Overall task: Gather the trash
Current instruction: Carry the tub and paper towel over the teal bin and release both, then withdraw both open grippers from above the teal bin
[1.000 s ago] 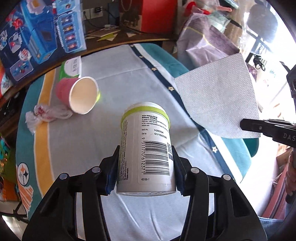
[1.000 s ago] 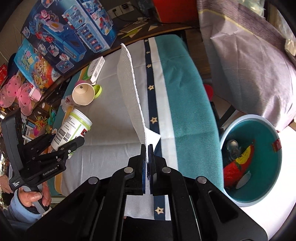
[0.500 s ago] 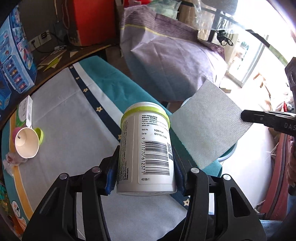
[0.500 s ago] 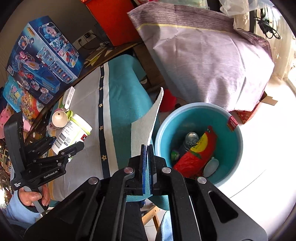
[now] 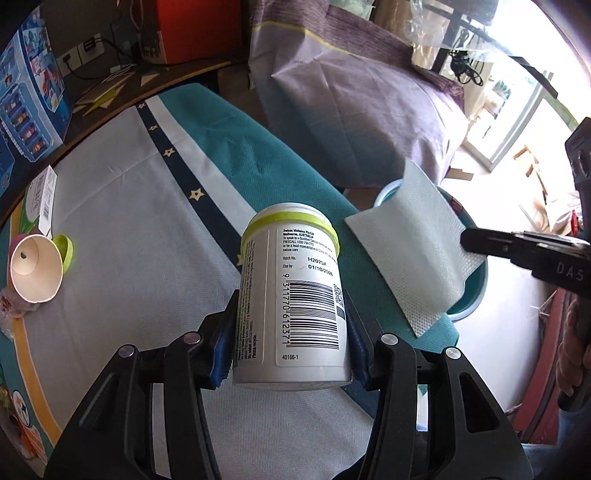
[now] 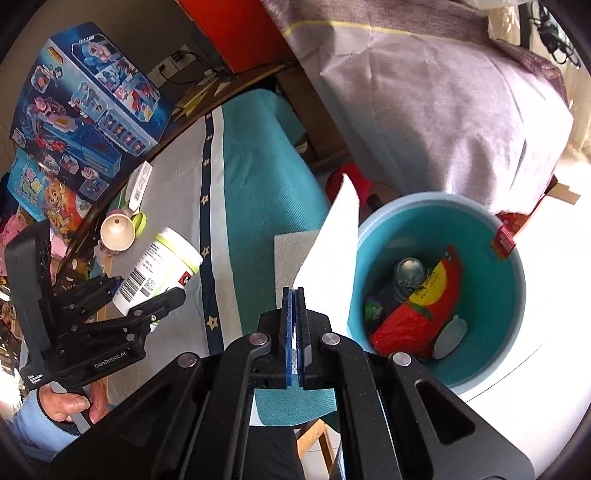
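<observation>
Teal bin [image 6: 517,295] with red wrapper [image 6: 417,317], perhaps a bottle; left claw [image 5: 291,325] clamping tub [image 5: 291,295], right claw [image 6: 294,314] pinching napkin [image 6: 332,251].

Left gripper [image 5: 291,350] points steeply down, its fingers [image 5: 221,354] part-spread, clamping a tub. Right gripper [image 6: 294,295] tilts down, fingers pressed together on paper.

A table draped in a teal cloth [image 5: 258,155] with a grey panel and a navy, star-dotted stripe [image 5: 207,206] fills the near ground. Beyond its far edge runs a dark wooden ledge [image 5: 122,92] carrying boxed toy sets [image 6: 85,107] and an orange-red box [image 5: 192,26], with wall sockets [image 5: 79,55] behind. To the right sits bulky furniture under a mauve cover [image 5: 354,96] — past it, a window [image 5: 517,110] pours hard daylight onto a pale floor [image 6: 546,258].
</observation>
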`<state>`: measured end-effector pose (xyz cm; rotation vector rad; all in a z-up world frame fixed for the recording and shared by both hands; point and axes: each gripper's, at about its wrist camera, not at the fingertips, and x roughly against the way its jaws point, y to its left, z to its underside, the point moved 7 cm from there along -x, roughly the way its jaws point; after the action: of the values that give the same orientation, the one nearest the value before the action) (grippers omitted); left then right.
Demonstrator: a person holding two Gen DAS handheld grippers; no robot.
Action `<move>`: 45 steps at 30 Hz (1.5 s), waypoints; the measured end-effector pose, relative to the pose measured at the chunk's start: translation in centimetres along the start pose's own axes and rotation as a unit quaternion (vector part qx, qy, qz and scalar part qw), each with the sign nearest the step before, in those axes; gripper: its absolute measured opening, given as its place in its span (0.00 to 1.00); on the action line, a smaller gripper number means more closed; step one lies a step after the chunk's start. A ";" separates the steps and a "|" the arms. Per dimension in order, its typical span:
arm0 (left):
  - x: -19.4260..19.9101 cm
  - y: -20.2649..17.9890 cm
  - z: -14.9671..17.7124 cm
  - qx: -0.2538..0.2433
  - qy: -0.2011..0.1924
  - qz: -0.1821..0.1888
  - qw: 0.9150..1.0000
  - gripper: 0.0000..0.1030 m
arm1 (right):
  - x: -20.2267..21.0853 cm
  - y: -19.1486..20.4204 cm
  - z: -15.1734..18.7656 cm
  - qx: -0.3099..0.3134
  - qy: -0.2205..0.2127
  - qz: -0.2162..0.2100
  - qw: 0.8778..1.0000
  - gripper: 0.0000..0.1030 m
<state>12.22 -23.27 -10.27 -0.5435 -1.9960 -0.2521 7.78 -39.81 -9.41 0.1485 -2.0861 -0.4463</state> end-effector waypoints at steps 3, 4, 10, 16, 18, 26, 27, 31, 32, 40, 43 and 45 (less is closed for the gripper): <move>-0.1 -1.8 -0.7 -0.019 -0.003 0.012 1.000 0.50 | 1.8 -2.4 -0.8 -0.012 -0.016 0.025 0.999 0.02; -0.3 -2.6 -0.9 -0.026 -0.003 0.017 1.000 0.50 | 2.3 -3.3 -0.9 -0.018 -0.018 0.033 0.999 0.02; -1.6 -7.4 -2.1 -0.065 0.001 0.052 0.997 0.50 | 4.9 -8.2 -0.4 -0.050 -0.026 0.066 0.996 0.01; -3.3 -11.1 -2.8 -0.095 0.013 0.070 0.993 0.50 | 3.5 -10.2 0.8 -0.065 0.002 0.073 0.995 0.02; -3.9 -12.0 -2.8 -0.104 0.019 0.074 0.992 0.50 | 3.0 -10.7 1.1 -0.076 0.010 0.066 0.995 0.06; -5.9 -13.9 -2.9 -0.121 0.037 0.079 0.989 0.50 | 2.9 -11.6 0.7 -0.088 0.002 0.071 0.994 0.57; -6.1 -14.1 -2.9 -0.122 0.039 0.080 0.989 0.50 | 2.9 -11.7 0.6 -0.089 0.001 0.075 0.993 0.60; -6.8 -14.6 -3.0 -0.129 0.045 0.079 0.987 0.50 | 2.9 -12.3 0.5 -0.095 0.004 0.082 0.992 0.73; -7.1 -14.8 -3.0 -0.130 0.046 0.079 0.987 0.50 | 2.9 -12.5 0.6 -0.098 0.005 0.083 0.992 0.73; -7.7 -15.6 -3.8 -0.129 0.040 0.071 0.988 0.73 | 2.9 -14.2 1.0 -0.121 0.014 0.100 0.987 0.77; -7.2 -15.0 -4.1 -0.119 0.032 0.067 0.990 0.85 | 2.8 -14.4 1.2 -0.125 0.018 0.102 0.987 0.80; -6.9 -14.5 -4.2 -0.112 0.030 0.066 0.991 0.89 | 2.6 -14.3 1.3 -0.127 0.021 0.101 0.986 0.81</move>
<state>11.31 -39.48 -13.55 -0.7992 -1.8751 -0.4095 4.28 -53.49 -13.22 -0.2012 -1.9583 -0.5737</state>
